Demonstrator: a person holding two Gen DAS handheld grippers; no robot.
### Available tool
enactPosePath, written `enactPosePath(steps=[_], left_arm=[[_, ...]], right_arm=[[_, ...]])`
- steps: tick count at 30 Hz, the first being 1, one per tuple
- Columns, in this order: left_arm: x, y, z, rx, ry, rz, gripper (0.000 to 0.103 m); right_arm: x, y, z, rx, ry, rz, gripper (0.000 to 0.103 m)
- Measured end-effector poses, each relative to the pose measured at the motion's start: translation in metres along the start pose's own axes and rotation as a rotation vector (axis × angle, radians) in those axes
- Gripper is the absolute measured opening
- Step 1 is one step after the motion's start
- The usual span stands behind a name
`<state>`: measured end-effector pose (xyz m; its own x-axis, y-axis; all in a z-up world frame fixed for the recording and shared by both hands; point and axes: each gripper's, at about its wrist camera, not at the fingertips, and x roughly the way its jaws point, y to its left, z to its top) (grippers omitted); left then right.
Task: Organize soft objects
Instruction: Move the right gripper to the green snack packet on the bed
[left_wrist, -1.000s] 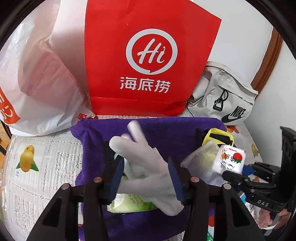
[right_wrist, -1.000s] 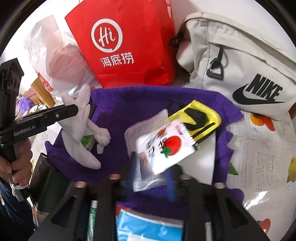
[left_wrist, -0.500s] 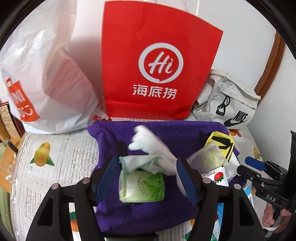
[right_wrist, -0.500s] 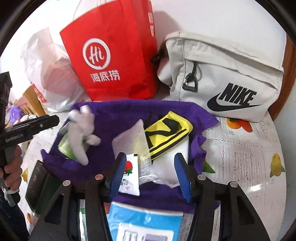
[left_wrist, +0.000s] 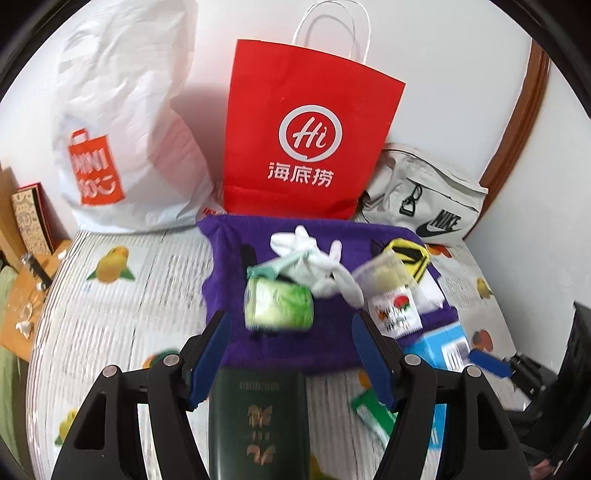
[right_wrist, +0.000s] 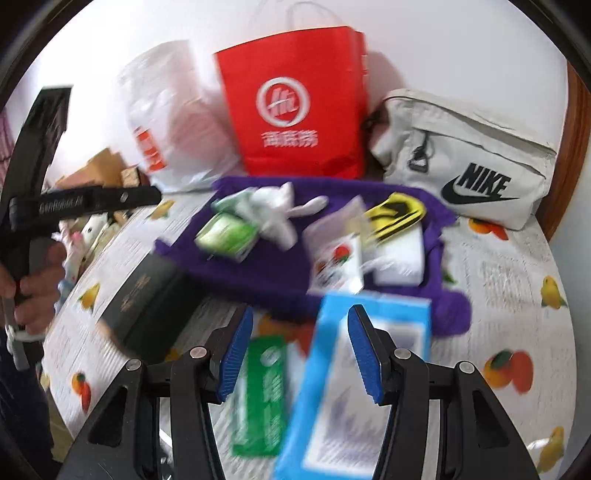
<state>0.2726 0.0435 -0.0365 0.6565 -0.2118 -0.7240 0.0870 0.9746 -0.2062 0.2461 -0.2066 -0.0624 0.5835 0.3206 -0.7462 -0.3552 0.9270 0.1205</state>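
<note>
Soft things are lying on the purple towel, not in my jaws. My left gripper is standing with its blue jaws apart and nothing between the pads. It is hanging over the near edge of the towel and over a dark green booklet. My right gripper is also standing with its jaws apart and gripping nothing. Under it are lying a blue box and a green packet.

Just past my left jaws a green tissue pack is sitting on the towel. A white glove is lying against its far side. To the right of them a clear bag and a small white sachet with a tomato on it are lying. A yellow and black pouch is lying farther right, on the far part of the towel.

Behind the towel a red paper bag is standing up. A white plastic bag is sitting to its left and a grey bag to its right. All of it is sitting on a fruit-print cloth.
</note>
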Motion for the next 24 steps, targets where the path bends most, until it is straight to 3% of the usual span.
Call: enactPosePath(steps=[2, 7, 16, 20, 24], left_arm=[[-0.009, 0.003, -0.012, -0.007, 0.004, -0.005, 0.066], [-0.027, 0.010, -0.041, -0.014, 0.010, -0.008, 0.066], [-0.047, 0.035, -0.091, -0.060, 0.015, -0.038, 0.066], [-0.050, 0.042, -0.104, -0.075, 0.016, -0.054, 0.066], [-0.050, 0.049, -0.113, -0.104, 0.021, -0.063, 0.066]], right_arm=[[-0.002, 0.016, -0.014, -0.046, 0.008, -0.004, 0.049], [0.007, 0.046, -0.043, -0.108, 0.062, 0.021, 0.025], [0.037, 0.072, -0.076, -0.161, 0.134, -0.055, 0.016], [0.051, 0.079, -0.084, -0.176, 0.138, -0.120, 0.016], [0.060, 0.086, -0.089, -0.203, 0.106, -0.193, 0.008]])
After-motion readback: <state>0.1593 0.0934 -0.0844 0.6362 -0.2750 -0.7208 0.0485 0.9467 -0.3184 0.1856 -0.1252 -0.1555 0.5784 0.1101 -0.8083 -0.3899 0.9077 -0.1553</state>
